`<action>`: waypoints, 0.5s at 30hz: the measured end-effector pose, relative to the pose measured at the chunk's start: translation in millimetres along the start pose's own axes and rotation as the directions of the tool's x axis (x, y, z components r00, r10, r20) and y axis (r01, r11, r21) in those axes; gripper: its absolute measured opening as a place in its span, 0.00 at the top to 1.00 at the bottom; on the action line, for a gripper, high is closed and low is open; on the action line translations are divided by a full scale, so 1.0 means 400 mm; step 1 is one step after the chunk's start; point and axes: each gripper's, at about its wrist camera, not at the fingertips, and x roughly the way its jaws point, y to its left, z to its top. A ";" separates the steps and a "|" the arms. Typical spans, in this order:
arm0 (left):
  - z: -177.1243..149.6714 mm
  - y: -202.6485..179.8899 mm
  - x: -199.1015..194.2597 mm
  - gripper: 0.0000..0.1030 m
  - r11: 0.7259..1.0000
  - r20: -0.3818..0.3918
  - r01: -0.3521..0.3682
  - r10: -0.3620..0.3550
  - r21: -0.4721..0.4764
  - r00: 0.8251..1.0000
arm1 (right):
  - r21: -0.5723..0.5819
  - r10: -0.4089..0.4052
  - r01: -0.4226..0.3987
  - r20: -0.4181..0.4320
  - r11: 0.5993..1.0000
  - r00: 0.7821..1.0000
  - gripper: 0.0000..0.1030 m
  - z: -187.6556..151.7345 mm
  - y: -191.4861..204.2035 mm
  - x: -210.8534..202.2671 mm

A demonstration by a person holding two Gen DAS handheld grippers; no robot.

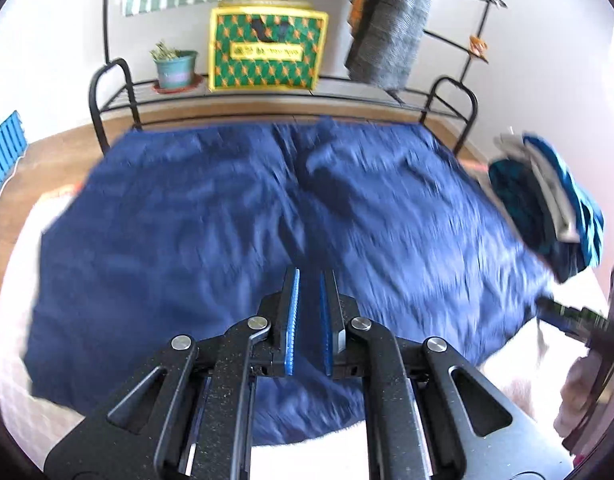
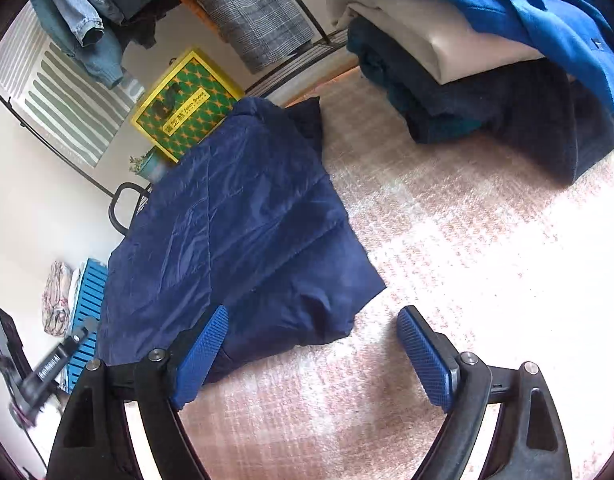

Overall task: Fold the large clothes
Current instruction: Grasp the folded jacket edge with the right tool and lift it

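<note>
Pink bedspread [image 2: 467,240] bears navy garment [image 2: 235,240]; left jaws closed, empty; right jaws wide, empty.

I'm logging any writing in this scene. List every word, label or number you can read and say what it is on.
Yellow and green patterned box: a yellow label band carries characters and a line of Latin letters, too small and blurred to read in either view.
Black rod at the left edge of the right wrist view: white lettering, motion-blurred, not readable.
Nothing else shows text: none on the navy garment or the stack of folded clothes.

Black left claw [image 1: 310,280], right claw [image 2: 313,330], blue ribbed pads, silver rivets
</note>
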 end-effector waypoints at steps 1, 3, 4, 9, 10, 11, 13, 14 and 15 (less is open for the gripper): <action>-0.022 -0.010 0.016 0.92 1.000 -0.020 0.005 -0.005 0.000 1.000 | -0.002 0.001 -0.001 0.007 1.000 1.000 0.13 0.001 0.011 0.007; -0.067 -0.030 0.047 0.93 1.000 -0.044 -0.021 0.021 0.012 0.999 | -0.017 -0.032 0.032 0.019 0.999 0.999 0.15 0.007 0.030 0.024; -0.087 -0.036 0.065 0.93 0.999 -0.057 -0.034 0.035 0.015 0.998 | -0.018 -0.037 0.038 0.022 0.999 0.999 0.17 0.014 0.037 0.036; -0.122 -0.060 0.077 0.93 0.993 0.006 -0.083 0.083 0.080 0.997 | -0.045 -0.085 0.086 0.028 0.995 0.996 0.76 0.042 0.069 0.063; -0.120 -0.060 0.075 0.92 0.993 0.002 -0.084 0.084 0.086 0.996 | -0.082 -0.109 0.113 0.043 0.990 0.993 0.80 0.043 0.088 0.052; -0.116 -0.057 0.067 0.92 0.993 -0.006 -0.079 0.079 0.084 0.997 | -0.121 -0.130 0.137 0.063 0.983 0.990 0.85 0.037 0.108 0.032; -0.113 -0.036 0.042 0.92 0.997 -0.017 -0.054 0.055 0.047 0.998 | -0.225 -0.160 0.186 0.130 0.956 0.979 0.88 0.031 0.171 -0.015; -0.113 -0.019 0.018 0.92 0.999 -0.012 -0.034 0.034 0.007 0.999 | -0.275 -0.167 0.208 0.163 0.939 0.972 0.89 0.030 0.206 -0.034; -0.114 0.001 -0.001 0.92 1.000 -0.006 -0.014 0.013 -0.027 1.000 | -0.314 -0.172 0.225 0.188 0.923 0.967 0.89 0.025 0.236 -0.052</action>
